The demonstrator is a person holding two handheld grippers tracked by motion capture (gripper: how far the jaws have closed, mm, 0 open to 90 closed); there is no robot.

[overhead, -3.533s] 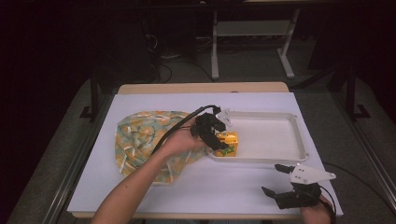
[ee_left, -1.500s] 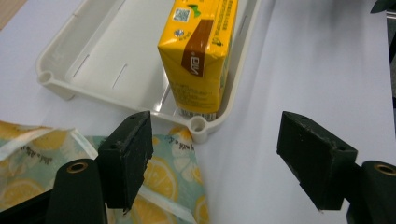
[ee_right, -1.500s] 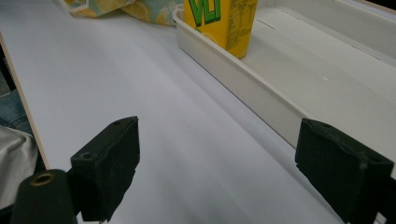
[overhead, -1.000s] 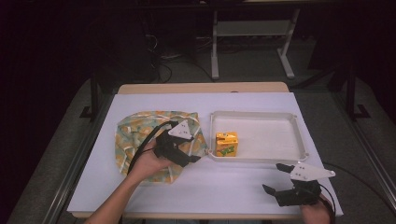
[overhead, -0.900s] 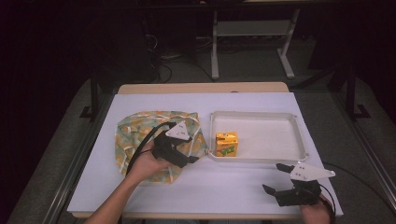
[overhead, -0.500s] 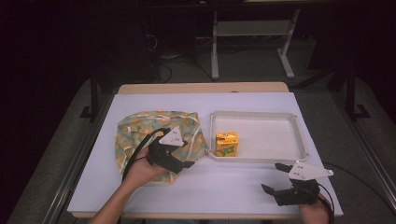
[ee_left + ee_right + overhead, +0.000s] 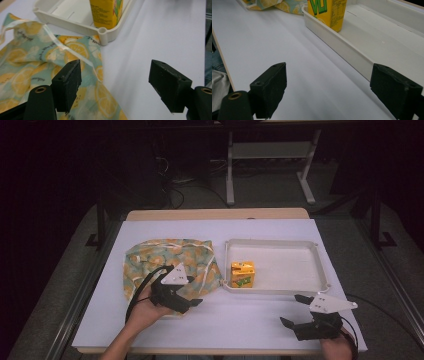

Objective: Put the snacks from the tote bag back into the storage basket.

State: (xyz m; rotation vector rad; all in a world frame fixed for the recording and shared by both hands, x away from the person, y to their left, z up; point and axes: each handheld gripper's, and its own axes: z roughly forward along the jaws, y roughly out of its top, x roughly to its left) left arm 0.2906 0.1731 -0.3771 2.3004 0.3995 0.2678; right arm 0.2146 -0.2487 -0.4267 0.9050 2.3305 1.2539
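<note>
Left gripper [image 7: 192, 302] now pulled back from the tray [image 7: 300, 290], fingers apart over the lemon-print bag [image 7: 165, 255]. Juice carton [image 7: 242, 273] left upright at the tray's 8 o'clock corner: placement apparently finished. Right gripper [image 7: 292, 310] idle at 5 o'clock, fingers apart.

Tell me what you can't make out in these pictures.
- Juice carton: its top is cut off by the upper edge in both gripper views.
- Small print on the carton: too small in the high view.
- Lemon-print bag: whatever is inside is hidden by its cloth.
- Tray: far side cut off in the left gripper view.
</note>
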